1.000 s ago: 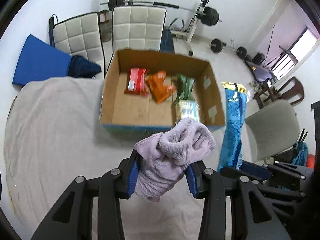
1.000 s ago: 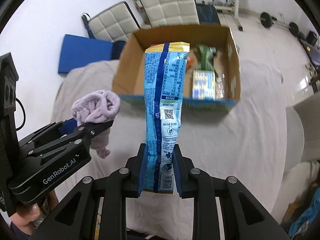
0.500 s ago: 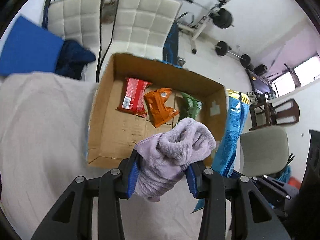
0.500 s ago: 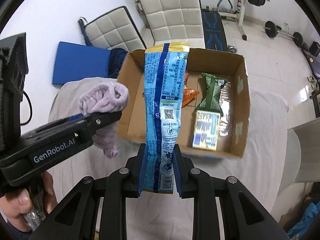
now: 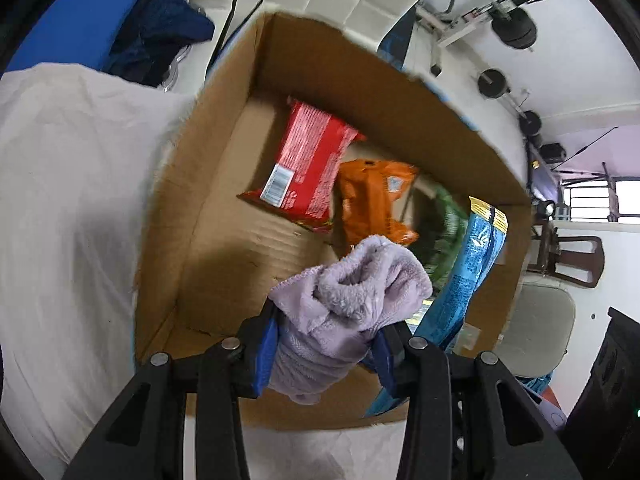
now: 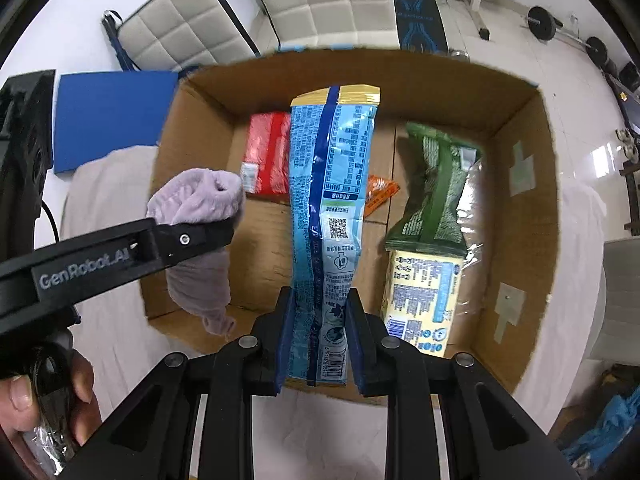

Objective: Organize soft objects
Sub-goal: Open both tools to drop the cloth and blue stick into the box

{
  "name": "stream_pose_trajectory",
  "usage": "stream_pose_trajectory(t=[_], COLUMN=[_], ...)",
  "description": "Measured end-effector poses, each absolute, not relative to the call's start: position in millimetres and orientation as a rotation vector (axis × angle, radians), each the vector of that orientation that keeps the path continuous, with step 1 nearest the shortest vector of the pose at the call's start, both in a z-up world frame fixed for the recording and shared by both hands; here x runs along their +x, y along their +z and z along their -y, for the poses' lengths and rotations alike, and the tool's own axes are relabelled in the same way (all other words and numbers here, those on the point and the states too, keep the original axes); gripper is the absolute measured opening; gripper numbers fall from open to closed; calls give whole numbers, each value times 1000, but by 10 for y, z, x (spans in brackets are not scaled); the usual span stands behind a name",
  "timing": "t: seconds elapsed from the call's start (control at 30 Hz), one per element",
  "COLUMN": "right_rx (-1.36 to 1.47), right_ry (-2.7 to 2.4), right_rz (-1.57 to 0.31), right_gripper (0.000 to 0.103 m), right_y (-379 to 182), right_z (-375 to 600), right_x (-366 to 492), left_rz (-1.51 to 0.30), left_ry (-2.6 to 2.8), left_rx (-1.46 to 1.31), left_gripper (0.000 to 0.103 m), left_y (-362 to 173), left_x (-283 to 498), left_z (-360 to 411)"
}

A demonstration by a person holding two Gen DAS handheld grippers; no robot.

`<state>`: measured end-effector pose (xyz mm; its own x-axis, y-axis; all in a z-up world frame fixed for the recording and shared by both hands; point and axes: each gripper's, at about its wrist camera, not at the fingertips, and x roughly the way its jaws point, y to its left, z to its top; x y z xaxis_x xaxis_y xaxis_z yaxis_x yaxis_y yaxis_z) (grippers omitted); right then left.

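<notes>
Over the open cardboard box (image 6: 520, 184), both grippers are now hanging after closing in, left gripper (image 5: 326, 354) fingers clamping the purple towel (image 5: 352, 292), right gripper (image 6: 320, 320) fingers pinching the blue packet (image 6: 330, 184), drop-off looking imminent.

Fluffy lilac cloth (image 5: 352, 296), glossy blue packet (image 6: 328, 216), matt cardboard box (image 6: 516, 216)

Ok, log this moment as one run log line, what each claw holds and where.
left claw: shut on purple towel | right claw: shut on blue packet | both above open cardboard box | nothing released yet
</notes>
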<state>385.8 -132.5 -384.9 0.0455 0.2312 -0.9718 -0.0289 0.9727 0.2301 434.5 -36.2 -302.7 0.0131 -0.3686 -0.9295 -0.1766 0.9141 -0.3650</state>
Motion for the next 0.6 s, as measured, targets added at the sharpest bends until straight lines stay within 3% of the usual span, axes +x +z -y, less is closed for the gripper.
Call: stream_pose_trajectory(t=[0.43,0.6], right_rx=[118,93], right_ry=[219,199], right_rz=[-1637,-1648], right_gripper=[28,36], right_y=[-4364,-4366], right_z=[1220,1223], right_x=[4011,4012], left_rz=[-1693,-1694], left_ry=[-108,-93], left_rx=[-451,-402], left_gripper=[41,43], left_y=[-3432,-3373], left_x=[4416,4328], left_z=[356,380])
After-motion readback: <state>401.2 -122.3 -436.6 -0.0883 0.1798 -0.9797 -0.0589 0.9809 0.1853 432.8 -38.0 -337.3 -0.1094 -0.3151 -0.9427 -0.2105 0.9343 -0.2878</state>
